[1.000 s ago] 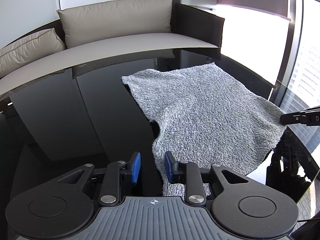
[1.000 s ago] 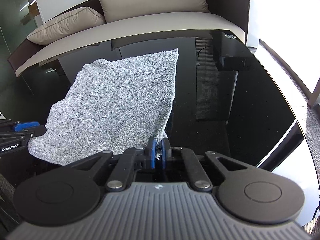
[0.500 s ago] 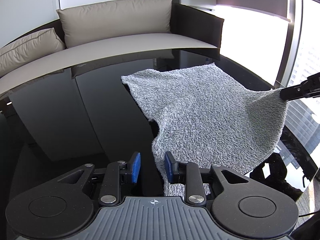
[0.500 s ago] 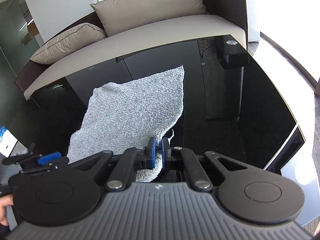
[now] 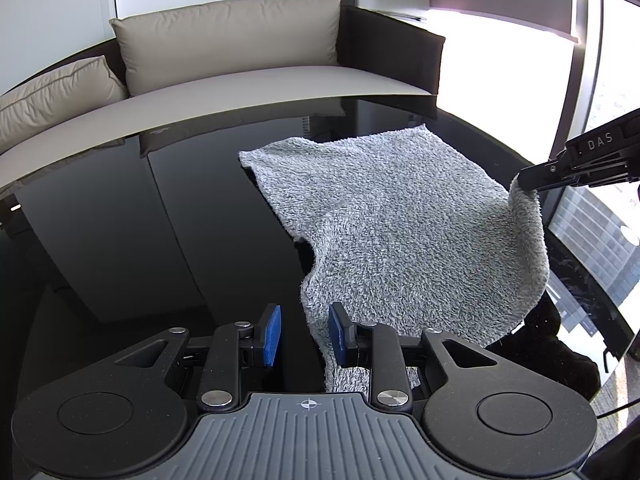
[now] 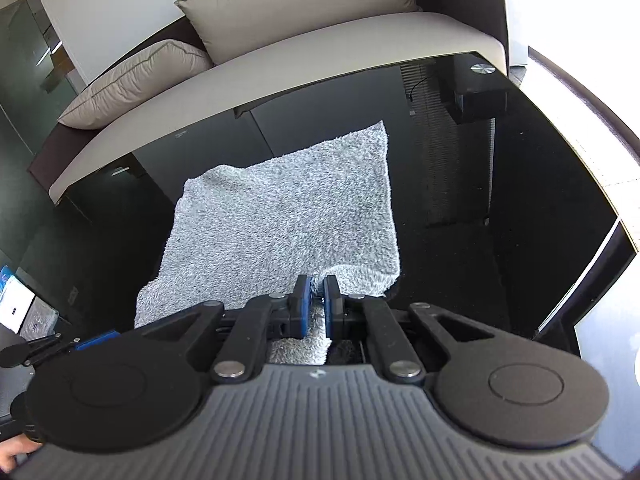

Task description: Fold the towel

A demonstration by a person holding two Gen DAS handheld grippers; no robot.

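A grey fluffy towel lies on the black glossy table, its far part flat. My left gripper stands open at the towel's near left edge. That edge hangs beside its right pad, and the left pad is clear of it. My right gripper holds the near right corner of the towel between its blue pads, and its jaws are opening. In the left wrist view the right gripper keeps that corner raised above the table, and the cloth sags below it.
A beige sofa with cushions runs along the table's far edge. A black box shows at the far right corner. Bright windows stand on the right. The table's right edge is close. A hand shows at the lower left.
The right gripper has lifted the towel's near right corner off the table and carried it up and inward. Its pads have parted slightly. The left gripper has not moved.
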